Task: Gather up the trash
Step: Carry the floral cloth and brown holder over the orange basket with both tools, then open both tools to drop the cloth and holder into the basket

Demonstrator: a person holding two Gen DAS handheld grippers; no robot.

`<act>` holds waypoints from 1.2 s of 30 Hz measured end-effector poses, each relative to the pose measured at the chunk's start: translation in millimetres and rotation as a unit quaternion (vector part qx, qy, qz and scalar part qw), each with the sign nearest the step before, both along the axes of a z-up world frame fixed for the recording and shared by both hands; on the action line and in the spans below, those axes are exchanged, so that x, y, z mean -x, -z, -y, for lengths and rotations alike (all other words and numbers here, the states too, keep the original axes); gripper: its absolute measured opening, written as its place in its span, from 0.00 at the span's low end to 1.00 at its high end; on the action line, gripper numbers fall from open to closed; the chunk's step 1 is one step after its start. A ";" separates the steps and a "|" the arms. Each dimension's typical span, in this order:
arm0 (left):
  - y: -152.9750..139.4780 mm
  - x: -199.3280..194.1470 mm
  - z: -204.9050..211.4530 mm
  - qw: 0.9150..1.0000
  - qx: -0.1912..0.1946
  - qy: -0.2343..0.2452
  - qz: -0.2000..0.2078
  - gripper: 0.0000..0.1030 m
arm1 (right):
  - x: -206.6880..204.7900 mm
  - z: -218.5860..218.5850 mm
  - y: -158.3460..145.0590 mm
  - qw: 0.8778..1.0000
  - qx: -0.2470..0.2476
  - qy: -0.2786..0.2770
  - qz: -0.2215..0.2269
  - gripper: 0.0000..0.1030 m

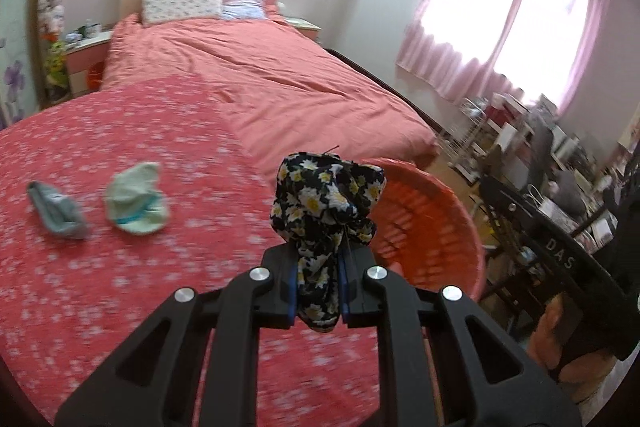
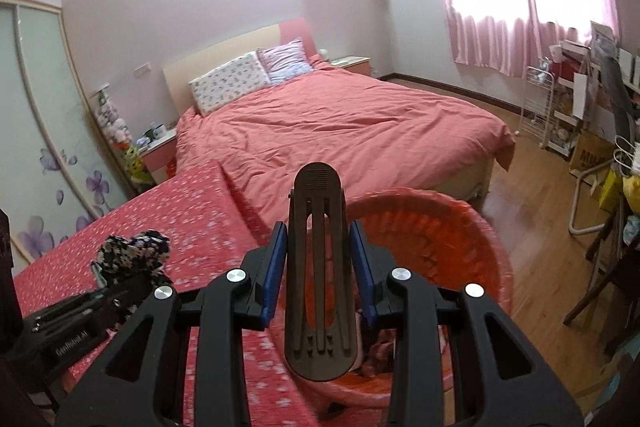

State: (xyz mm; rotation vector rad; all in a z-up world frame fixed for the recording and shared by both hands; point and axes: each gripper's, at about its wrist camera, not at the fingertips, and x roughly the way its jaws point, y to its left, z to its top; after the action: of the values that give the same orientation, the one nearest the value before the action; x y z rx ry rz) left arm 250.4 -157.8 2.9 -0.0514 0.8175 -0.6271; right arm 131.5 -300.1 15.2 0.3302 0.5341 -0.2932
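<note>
Beside the orange basket (image 2: 460,239), your left tongs (image 1: 320,283) pinch the floral cloth (image 1: 326,203), your right tongs (image 2: 320,263) clamp a dark clip (image 2: 318,267); release both over it next.

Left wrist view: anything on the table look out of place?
Yes. Two crumpled socks, a grey-blue one and a pale green one, lie loose on the red floral tablecloth, apart from each other. The left gripper holds a bunched floral cloth beside the orange basket.
</note>
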 end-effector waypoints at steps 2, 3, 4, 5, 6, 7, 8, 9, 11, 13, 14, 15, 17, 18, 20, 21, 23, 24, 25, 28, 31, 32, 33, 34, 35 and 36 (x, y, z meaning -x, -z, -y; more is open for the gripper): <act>5.2 1.1 14.8 1.000 0.000 0.014 -0.004 0.15 | 1.3 9.8 3.9 1.000 -0.004 0.008 -0.001 0.32; 8.6 1.5 23.3 1.000 0.000 0.021 -0.006 0.15 | 1.0 16.3 6.9 1.000 -0.007 0.013 -0.002 0.32; 10.3 0.4 28.8 1.000 0.000 0.026 -0.008 0.15 | 3.7 21.2 8.8 1.000 -0.009 0.015 -0.002 0.32; 12.8 0.2 35.6 0.999 0.000 0.031 -0.010 0.15 | 3.5 24.6 10.3 1.000 -0.012 0.018 -0.003 0.32; 15.3 -0.2 44.3 0.999 0.000 0.035 -0.013 0.15 | 2.5 30.6 13.7 1.000 -0.016 0.022 -0.004 0.32; 17.7 -0.7 49.8 0.999 0.001 0.039 -0.015 0.15 | 3.4 33.3 14.8 1.000 -0.018 0.023 -0.005 0.32; 20.3 -2.0 55.5 0.999 0.002 0.043 -0.018 0.15 | 3.6 36.9 16.4 0.999 -0.021 0.025 -0.006 0.32; 23.3 -3.6 60.8 0.999 0.001 0.047 -0.020 0.15 | 3.6 41.5 18.9 0.999 -0.024 0.027 -0.007 0.32; 30.5 -4.6 72.8 0.998 -0.001 0.056 -0.026 0.15 | 3.0 48.0 24.2 0.999 -0.032 0.030 -0.010 0.32; 35.6 -6.3 83.1 0.998 -0.002 0.061 -0.030 0.15 | 1.8 54.6 29.2 0.999 -0.038 0.034 -0.014 0.32; 38.7 -7.6 87.6 0.997 -0.003 0.064 -0.033 0.16 | 2.1 57.0 31.0 0.998 -0.041 0.035 -0.015 0.32; 42.3 -9.1 91.9 0.997 -0.004 0.066 -0.037 0.16 | 0.7 59.9 33.8 0.998 -0.044 0.037 -0.016 0.32; 47.8 -12.3 98.9 0.997 -0.007 0.069 -0.043 0.16 | 0.4 65.8 36.0 0.998 -0.049 0.038 -0.018 0.32; 50.8 -13.8 102.4 0.996 -0.009 0.071 -0.045 0.17 | 0.1 69.1 37.6 0.998 -0.051 0.039 -0.019 0.32; 55.0 -15.5 107.7 0.996 -0.012 0.073 -0.048 0.19 | -2.0 71.9 40.1 0.997 -0.057 0.041 -0.021 0.32; 57.5 -16.1 110.6 0.996 -0.016 0.074 -0.050 0.20 | -2.3 73.7 40.7 0.997 -0.059 0.041 -0.022 0.32; 61.5 -18.9 112.9 0.996 -0.023 0.070 -0.054 0.32 | -4.6 78.4 44.7 0.996 -0.070 0.042 -0.027 0.32; 64.2 -20.5 112.5 0.996 -0.025 0.068 -0.058 0.37 | -6.2 80.2 47.5 0.995 -0.081 0.042 -0.031 0.32; 65.5 -21.7 111.3 0.996 -0.028 0.063 -0.059 0.46 | -6.6 82.3 48.8 0.995 -0.086 0.043 -0.033 0.33; 69.3 -25.5 102.5 0.996 -0.032 0.051 -0.061 0.53 | -7.0 85.5 54.2 0.993 -0.104 0.039 -0.041 0.39; 70.2 -28.7 86.4 0.997 -0.039 0.038 -0.060 0.54 | -4.2 83.7 54.3 0.993 -0.100 0.041 -0.045 0.44; 69.9 -28.4 82.3 0.997 -0.040 0.034 -0.058 0.54 | -4.1 82.1 53.8 0.993 -0.098 0.041 -0.047 0.44; 68.8 -28.7 76.1 0.997 -0.045 0.028 -0.055 0.54 | -4.3 80.8 53.0 0.993 -0.095 0.041 -0.049 0.44; 67.5 -29.0 70.9 0.997 -0.048 0.022 -0.052 0.55 | -4.1 79.7 51.9 0.994 -0.090 0.042 -0.051 0.44; 66.1 -29.7 64.2 0.997 -0.052 0.016 -0.048 0.56 | -3.9 78.1 50.6 0.994 -0.085 0.042 -0.053 0.45; 64.4 -29.7 56.9 0.997 -0.056 0.009 -0.043 0.56 | -5.3 77.7 49.6 0.994 -0.082 0.042 -0.054 0.46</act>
State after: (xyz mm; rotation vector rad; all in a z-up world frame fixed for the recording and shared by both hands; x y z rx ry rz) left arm 280.1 -214.7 -61.5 0.0315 0.9364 -0.5979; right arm 136.8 -377.8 -34.3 0.4984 0.6534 -0.3507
